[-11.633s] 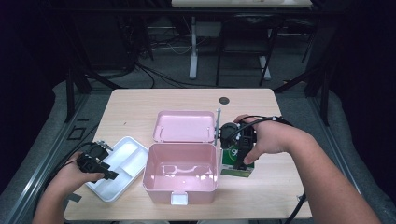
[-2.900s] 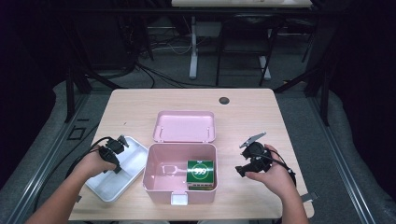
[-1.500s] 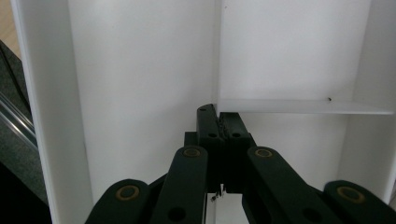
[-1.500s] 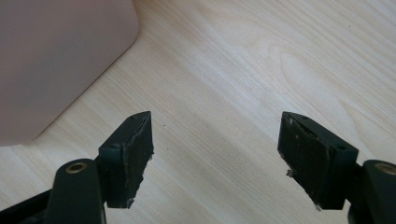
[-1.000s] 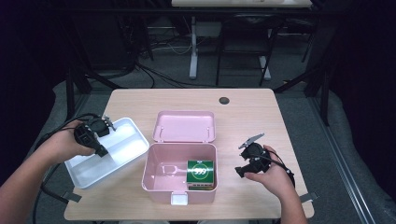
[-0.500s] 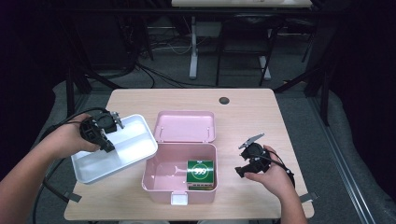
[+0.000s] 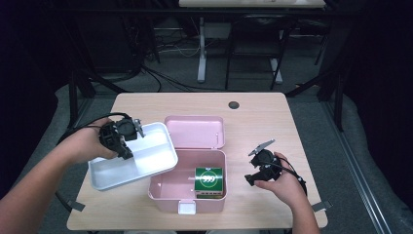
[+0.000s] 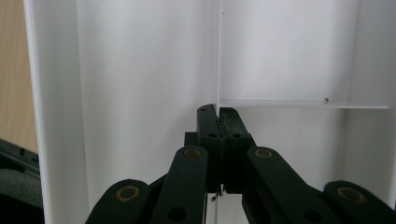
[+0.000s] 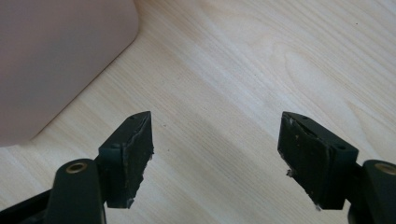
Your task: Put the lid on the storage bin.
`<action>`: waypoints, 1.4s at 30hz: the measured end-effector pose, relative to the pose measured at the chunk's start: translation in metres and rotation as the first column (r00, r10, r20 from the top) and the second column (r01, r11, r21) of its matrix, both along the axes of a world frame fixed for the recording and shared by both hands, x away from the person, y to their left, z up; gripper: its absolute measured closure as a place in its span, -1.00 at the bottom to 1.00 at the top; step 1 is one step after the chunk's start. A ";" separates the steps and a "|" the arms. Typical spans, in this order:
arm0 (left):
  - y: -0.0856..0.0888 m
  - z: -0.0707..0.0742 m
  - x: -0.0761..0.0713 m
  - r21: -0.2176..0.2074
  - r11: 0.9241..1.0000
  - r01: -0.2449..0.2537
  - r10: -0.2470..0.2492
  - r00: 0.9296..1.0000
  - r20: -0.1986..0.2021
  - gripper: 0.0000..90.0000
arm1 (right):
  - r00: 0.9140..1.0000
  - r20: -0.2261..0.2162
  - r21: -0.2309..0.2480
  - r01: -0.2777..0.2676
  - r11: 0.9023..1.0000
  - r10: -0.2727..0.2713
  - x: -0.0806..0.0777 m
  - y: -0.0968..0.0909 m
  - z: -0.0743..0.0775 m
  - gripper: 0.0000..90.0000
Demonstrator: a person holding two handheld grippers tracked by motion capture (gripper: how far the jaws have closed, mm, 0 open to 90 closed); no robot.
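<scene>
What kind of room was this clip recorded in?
Probably a lab or workshop set up for recording. A plain wooden table stands on grey carpet in a darkened room, loose cables run over the floor behind it, and the metal legs of other desks stand further back.

Left gripper [image 7: 127, 141], jaws pinched together (on a thin wall), sits left of the pink box [image 7: 187, 190]; right gripper [image 7: 254, 168] rests gaping at its right.

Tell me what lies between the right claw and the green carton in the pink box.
In the high view, the pink plastic box's right wall and a strip of bare light wooden table separate the right claw from the green carton.
</scene>
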State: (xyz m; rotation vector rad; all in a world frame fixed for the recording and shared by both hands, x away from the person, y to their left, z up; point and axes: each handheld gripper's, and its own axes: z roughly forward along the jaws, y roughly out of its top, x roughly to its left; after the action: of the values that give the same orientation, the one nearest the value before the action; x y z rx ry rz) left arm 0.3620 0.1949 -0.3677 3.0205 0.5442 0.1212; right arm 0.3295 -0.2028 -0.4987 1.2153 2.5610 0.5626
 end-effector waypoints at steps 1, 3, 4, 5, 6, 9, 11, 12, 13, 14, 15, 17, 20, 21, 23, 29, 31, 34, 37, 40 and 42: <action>-0.005 0.000 0.000 0.002 1.000 0.014 -0.014 1.000 -0.002 0.98 | 1.000 0.000 0.003 0.000 1.000 0.000 0.000 0.000 0.000 -0.41; -0.013 -0.001 -0.001 0.002 0.999 0.038 -0.038 0.999 -0.004 0.98 | 1.000 -0.013 -0.010 0.001 1.000 -0.001 0.000 0.000 0.001 -0.41; -0.018 -0.001 -0.001 0.004 0.999 0.051 -0.051 0.999 -0.004 0.98 | 1.000 -0.012 -0.010 0.002 1.000 -0.002 0.000 0.000 0.001 -0.41; -0.023 -0.001 -0.002 0.005 0.998 0.059 -0.059 0.998 -0.005 0.98 | 1.000 -0.001 -0.002 0.004 1.000 -0.004 0.000 0.000 -0.001 -0.41; -0.028 -0.001 -0.002 0.003 0.997 0.072 -0.072 0.997 -0.002 0.98 | 1.000 -0.001 -0.001 0.004 1.000 -0.004 0.000 -0.001 -0.001 -0.41; -0.041 -0.002 -0.003 0.007 0.994 0.107 -0.107 0.994 -0.004 0.98 | 1.000 -0.014 -0.001 0.003 1.000 -0.003 0.000 -0.001 0.000 -0.41; -0.050 -0.003 -0.004 0.000 0.992 0.124 -0.124 0.992 -0.005 0.98 | 1.000 -0.001 0.007 0.005 1.000 -0.005 0.000 -0.001 -0.001 -0.41; -0.055 -0.003 -0.004 0.002 0.990 0.141 -0.141 0.990 -0.007 0.98 | 1.000 -0.002 0.007 0.006 1.000 -0.006 0.000 -0.001 -0.001 -0.41; -0.061 -0.004 -0.006 0.000 0.988 0.155 -0.155 0.988 -0.005 0.98 | 1.000 -0.001 0.007 0.006 1.000 -0.006 0.000 -0.001 -0.001 -0.41; -0.065 -0.004 -0.006 0.000 0.986 0.166 -0.166 0.986 -0.005 0.98 | 1.000 -0.002 0.007 0.005 1.000 -0.005 0.000 -0.001 -0.002 -0.41; -0.071 -0.004 -0.007 -0.007 0.984 0.177 -0.177 0.984 -0.008 0.98 | 1.000 -0.003 0.007 0.005 1.000 -0.005 0.000 -0.001 -0.002 -0.41; -0.080 -0.005 -0.008 -0.014 0.980 0.198 -0.198 0.980 -0.010 0.98 | 1.000 -0.003 0.006 0.005 1.000 -0.005 0.000 -0.001 -0.002 -0.41; -0.097 -0.007 -0.012 -0.025 0.973 0.231 -0.231 0.973 -0.007 0.98 | 1.000 -0.015 -0.002 0.004 1.000 -0.004 0.000 -0.001 -0.001 -0.41; -0.101 -0.008 -0.012 -0.033 0.970 0.240 -0.240 0.971 -0.007 0.98 | 1.000 -0.014 -0.006 0.004 1.000 -0.004 0.000 -0.002 0.000 -0.41; -0.103 -0.009 -0.013 -0.040 0.969 0.244 -0.244 0.970 -0.008 0.98 | 1.000 -0.014 -0.005 0.004 1.000 -0.004 0.000 -0.002 0.000 -0.41; -0.122 -0.018 -0.017 -0.047 0.958 0.282 -0.282 0.959 -0.002 0.98 | 1.000 -0.014 -0.005 0.002 1.000 -0.002 0.001 -0.003 0.000 -0.41; -0.126 -0.021 -0.016 -0.048 0.955 0.292 -0.293 0.956 -0.012 0.98 | 1.000 0.001 0.009 0.004 1.000 -0.004 0.001 -0.003 -0.001 -0.41; -0.132 -0.028 -0.017 -0.038 0.950 0.311 -0.312 0.950 -0.025 0.98 | 1.000 0.000 0.010 0.005 1.000 -0.005 0.001 -0.003 -0.002 -0.41; -0.134 -0.031 -0.018 -0.044 0.946 0.322 -0.323 0.946 -0.030 0.98 | 1.000 -0.006 0.003 0.004 1.000 -0.004 0.001 -0.002 -0.002 -0.41; -0.138 -0.035 -0.018 -0.033 0.942 0.334 -0.336 0.941 -0.040 0.98 | 1.000 -0.008 0.007 0.005 1.000 -0.005 0.001 -0.002 -0.003 -0.41; -0.139 -0.039 -0.018 -0.021 0.941 0.337 -0.338 0.941 -0.037 0.97 | 1.000 -0.005 0.003 0.003 1.000 -0.003 0.001 -0.002 -0.003 -0.41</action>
State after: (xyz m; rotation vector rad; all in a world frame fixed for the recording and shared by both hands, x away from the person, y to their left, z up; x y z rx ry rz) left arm 0.3441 0.0561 -0.4069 3.0523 0.0218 0.0363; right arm 0.3303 -0.2043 -0.5016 1.2227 2.5632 0.5634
